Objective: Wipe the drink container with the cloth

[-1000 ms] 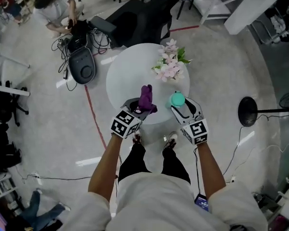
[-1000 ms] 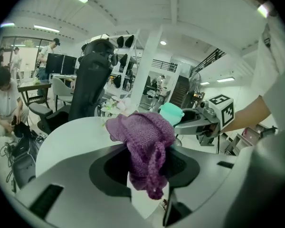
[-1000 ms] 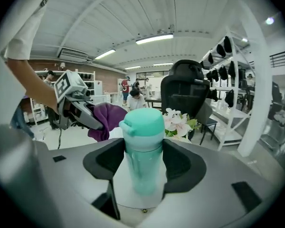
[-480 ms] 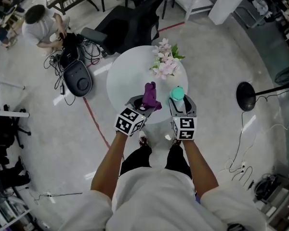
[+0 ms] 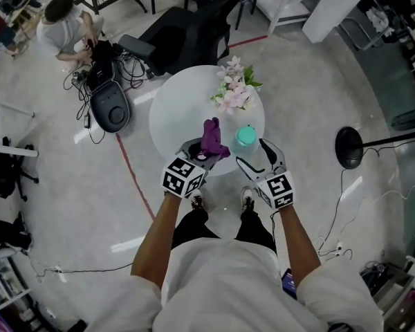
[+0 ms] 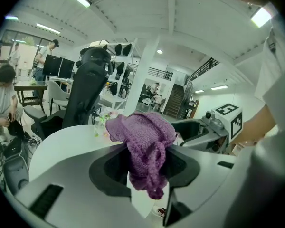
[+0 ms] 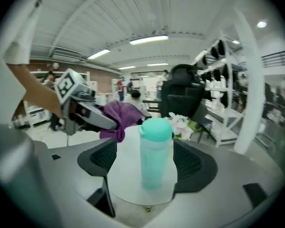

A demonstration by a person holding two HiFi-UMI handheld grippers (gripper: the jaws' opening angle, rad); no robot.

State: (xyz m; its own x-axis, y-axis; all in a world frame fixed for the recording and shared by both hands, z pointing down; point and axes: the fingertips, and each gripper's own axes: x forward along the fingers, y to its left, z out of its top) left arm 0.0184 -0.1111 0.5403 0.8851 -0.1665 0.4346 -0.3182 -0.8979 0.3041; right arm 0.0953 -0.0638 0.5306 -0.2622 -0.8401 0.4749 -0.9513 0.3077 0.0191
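A teal drink bottle point(image 5: 246, 136) point(image 7: 156, 152) stands upright near the front edge of the round white table point(image 5: 176, 109). My right gripper point(image 5: 254, 153) point(image 7: 145, 163) is around it with its jaws opening; gaps show on both sides, so the pads do not press the bottle. My left gripper point(image 5: 202, 151) point(image 6: 145, 167) is shut on a bunched purple cloth point(image 5: 211, 137) point(image 6: 145, 146), held above the table's front edge just left of the bottle. The cloth point(image 7: 116, 118) also shows in the right gripper view, left of the bottle.
A bunch of pink flowers point(image 5: 233, 92) stands on the table behind the bottle. A black office chair point(image 5: 187, 19) is beyond the table. A person point(image 5: 66, 23) crouches at far left by cables and a dark case point(image 5: 111, 106). A black lamp base point(image 5: 349, 147) is on the floor at right.
The right gripper's jaws have spread apart and let go of the bottle, which now stands on the table. The left gripper still holds the cloth in about the same place.
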